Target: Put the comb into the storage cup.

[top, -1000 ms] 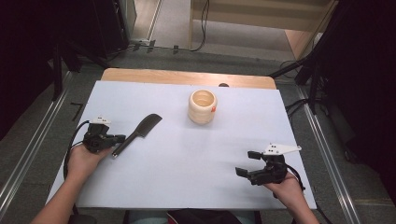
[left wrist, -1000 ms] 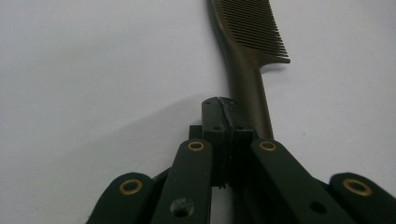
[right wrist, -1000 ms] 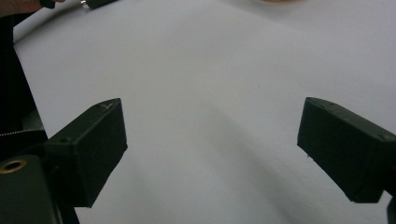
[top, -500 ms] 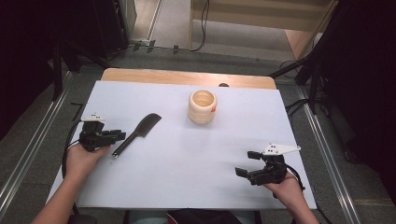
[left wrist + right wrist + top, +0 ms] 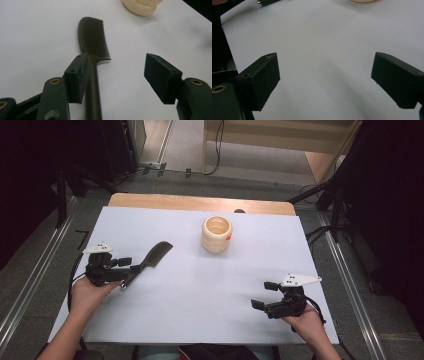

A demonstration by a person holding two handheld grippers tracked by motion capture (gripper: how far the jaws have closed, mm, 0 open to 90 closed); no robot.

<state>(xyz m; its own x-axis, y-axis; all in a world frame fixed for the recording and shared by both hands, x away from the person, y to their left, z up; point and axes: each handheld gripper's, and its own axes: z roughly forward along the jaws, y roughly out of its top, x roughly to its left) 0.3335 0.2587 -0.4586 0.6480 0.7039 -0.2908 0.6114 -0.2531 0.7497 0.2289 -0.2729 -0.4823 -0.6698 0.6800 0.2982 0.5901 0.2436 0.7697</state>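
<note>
Left gripper view puts the left gripper (image 5: 117, 77) right over the comb's handle, its 2 jaws spread wide after just opening; the handle runs up between them, close against one pad, with neither pad pressing on it. So the comb (image 5: 93, 47) lies free on the white sheet (image 5: 37, 30). Its long axis points from this gripper toward the cream cup (image 5: 141, 6), handle end nearest the jaws, toothed end farther out, teeth facing the wide gap between the jaws.

In the high view the left gripper (image 5: 125, 265) sits at the comb's (image 5: 150, 260) handle end, and the comb slants away from it toward the cup (image 5: 216, 234), well short of it. The right gripper (image 5: 262, 295) hangs well apart from the comb, on the far side of the sheet (image 5: 200, 320), jaws parted and empty; its own view shows bare sheet between them.

Any next grasp of the comb falls to the left hand, which only needs to close along the handle.
</note>
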